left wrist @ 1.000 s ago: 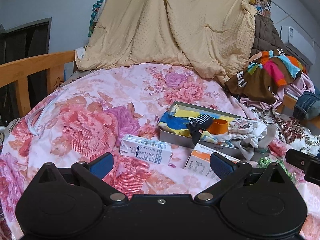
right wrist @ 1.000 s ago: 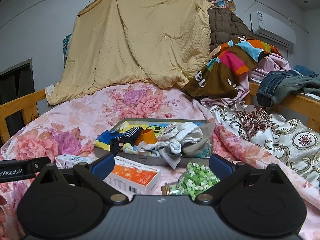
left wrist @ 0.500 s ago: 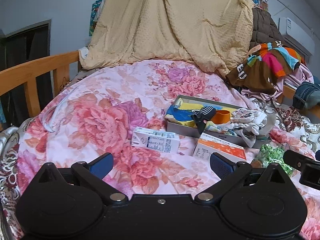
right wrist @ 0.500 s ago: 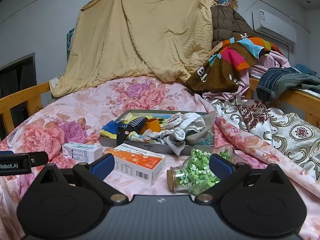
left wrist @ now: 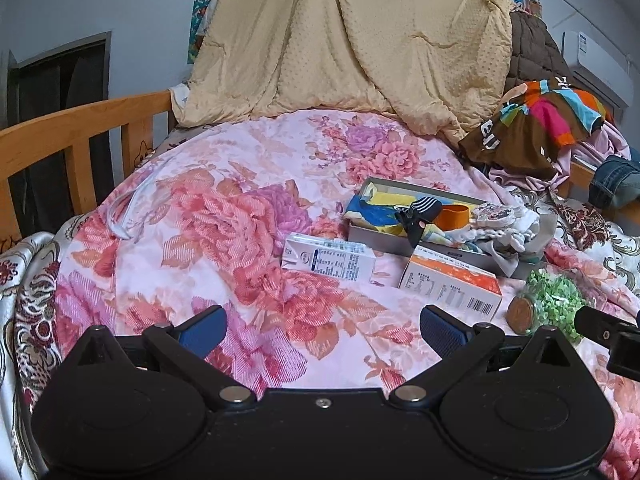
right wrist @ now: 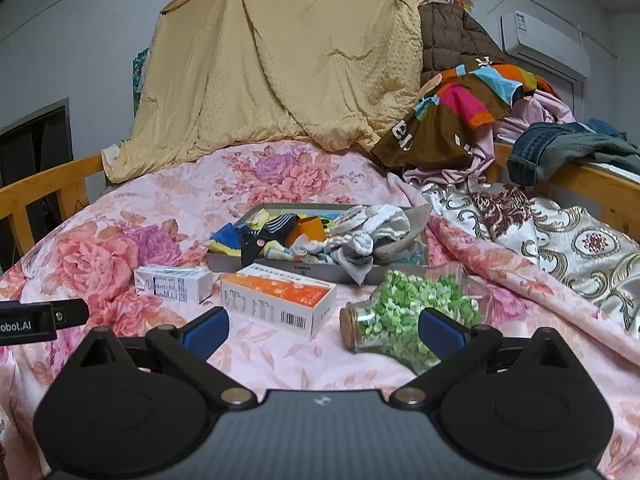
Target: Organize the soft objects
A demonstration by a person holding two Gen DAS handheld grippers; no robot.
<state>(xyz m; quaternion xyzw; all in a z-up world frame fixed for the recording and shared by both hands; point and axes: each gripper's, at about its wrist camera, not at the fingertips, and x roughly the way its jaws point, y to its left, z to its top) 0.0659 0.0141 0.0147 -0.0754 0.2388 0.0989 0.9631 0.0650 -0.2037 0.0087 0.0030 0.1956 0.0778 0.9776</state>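
A: What is shown ahead of the two tongs?

B: A bed covered by a floral quilt [right wrist: 168,208] is seen. Straight ahead of the right tongs [right wrist: 322,330], beyond two cartons, a shallow grey tray [right wrist: 280,266] is set, filled with soft things: a bundle of white socks [right wrist: 372,228], a dark striped sock [right wrist: 276,226] draped over the near rim, and blue-and-yellow cloth [right wrist: 226,238]. The tray's long axis runs across the view, left to right.

A: How are the tongs held?

B: Both are spread wide and nothing is gripped. The left tongs [left wrist: 322,326] hover over bare quilt; from them the tray [left wrist: 372,236] lies ahead and off to the right. The right tongs are judged the nearer to the socks, which lie ahead and slightly right of their centre line.

A: What lies between the tongs and the tray?

B: An orange-and-white box [right wrist: 280,300] sits just ahead of the right tongs, with a small milk carton [right wrist: 174,284] to its left. A corked glass jar of green pieces [right wrist: 404,312] lies on its side, close against the right fingertip [right wrist: 442,330]. Any reach to the tray would probably have to pass over these.

A: What cannot be made out?

B: The tray's contents overlap, so separate items cannot be counted, and its far side is hidden by the heap. The print on the cartons is too small to read. The left tongs appear only as a black edge in the right view.
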